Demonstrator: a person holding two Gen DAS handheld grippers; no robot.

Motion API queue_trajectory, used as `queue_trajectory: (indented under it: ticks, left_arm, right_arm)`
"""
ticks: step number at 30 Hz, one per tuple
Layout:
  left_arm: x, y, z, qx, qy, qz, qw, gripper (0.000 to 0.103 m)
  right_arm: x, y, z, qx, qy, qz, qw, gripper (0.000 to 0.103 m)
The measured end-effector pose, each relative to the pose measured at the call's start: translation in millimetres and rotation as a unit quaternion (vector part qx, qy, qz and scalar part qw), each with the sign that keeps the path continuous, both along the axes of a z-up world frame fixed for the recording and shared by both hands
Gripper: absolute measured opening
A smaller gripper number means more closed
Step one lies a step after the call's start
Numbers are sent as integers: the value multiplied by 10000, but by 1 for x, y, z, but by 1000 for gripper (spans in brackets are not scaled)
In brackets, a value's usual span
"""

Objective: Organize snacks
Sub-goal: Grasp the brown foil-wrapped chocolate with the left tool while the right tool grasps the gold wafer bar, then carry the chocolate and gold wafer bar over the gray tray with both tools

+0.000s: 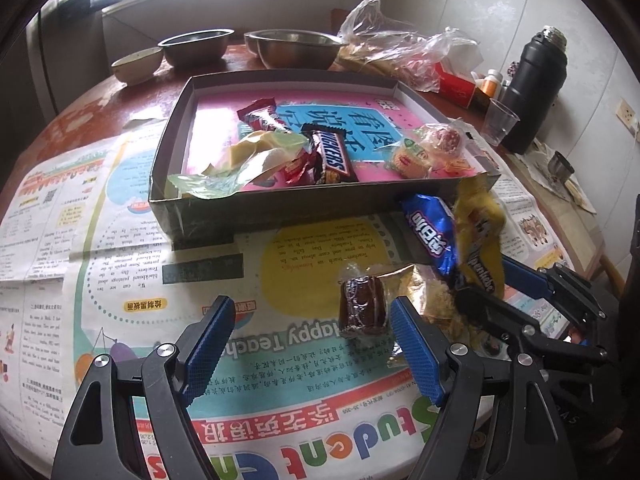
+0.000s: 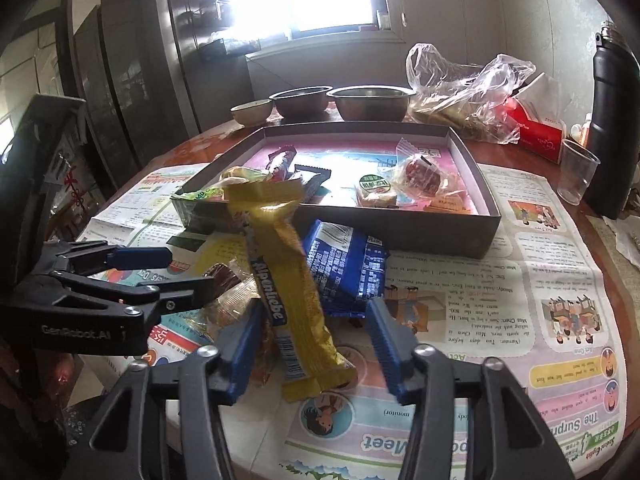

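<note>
A dark cardboard box (image 1: 280, 208) (image 2: 400, 232) lined in pink holds several snacks, among them a Snickers bar (image 1: 332, 156). In front of it, on newspaper, lie a blue packet (image 1: 430, 232) (image 2: 344, 264), a gold crinkly wrapper (image 1: 436, 300) and a brown wrapped candy (image 1: 364, 312) (image 2: 222, 276). My left gripper (image 1: 313, 302) (image 2: 192, 268) is open, with the brown candy between its fingers near the right pad. A yellow Alpenliebe packet (image 2: 288, 280) (image 1: 480, 240) leans up toward the box between the fingers of my right gripper (image 2: 315, 303) (image 1: 482, 280). Its left pad touches the packet and a gap shows at the right pad.
Two steel bowls (image 1: 196, 46) (image 1: 296, 50) and a small pale bowl (image 1: 136, 64) stand behind the box. A clear plastic bag (image 1: 400, 48), a red carton, a plastic cup (image 1: 498, 122) and a black flask (image 1: 536, 80) crowd the back right. Newspaper (image 1: 280, 360) covers the near tabletop.
</note>
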State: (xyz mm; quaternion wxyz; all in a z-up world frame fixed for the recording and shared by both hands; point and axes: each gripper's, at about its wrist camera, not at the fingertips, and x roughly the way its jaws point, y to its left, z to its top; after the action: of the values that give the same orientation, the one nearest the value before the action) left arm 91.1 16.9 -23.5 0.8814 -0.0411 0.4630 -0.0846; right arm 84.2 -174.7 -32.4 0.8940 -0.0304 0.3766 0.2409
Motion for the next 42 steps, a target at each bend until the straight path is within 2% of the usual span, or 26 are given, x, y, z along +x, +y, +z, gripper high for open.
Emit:
queue_trajectory:
  ticks: [5,11,17,20,21,22,28,33,42]
  left_arm:
    - [2,1,-3,-117,26,-11,9999,81]
    - [5,-1,-7,-97,30,-9,9999,78]
    - [3,-10,-9,423,-108,-3,9990,60]
    - [3,-6,-8,466,-149,48,9988,45]
    - [3,-4,-8,475,-161,76,9987,32]
    - [3,-2,-7,455,-164,97,9988,27]
    - [3,3,-7,128,-92,64,9999,27]
    - [0,1,-3,65,-118,38,9999,27]
    - [-7,4,19,-17,-413,76,9991,27]
  right_arm:
    - [0,-1,0,-64,-27,10,10000,33]
    - [5,-3,-7,-140,58,-69,9999,27]
    - [5,-3,-9,-119,77,-59,9999,27]
    - [5,-3,-9,-113,77,-64,9999,27]
    - [5,-3,-9,-112,76,-65,9999,27]
    - [5,-3,-9,-122,68,-63,9999,27]
    - [5,-5,-6,-80,22,-85,9999,26]
    - [4,-7,-1,-11,-25,-81,10000,26]
    - [3,-11,10,84,-126,-104,9998,26]
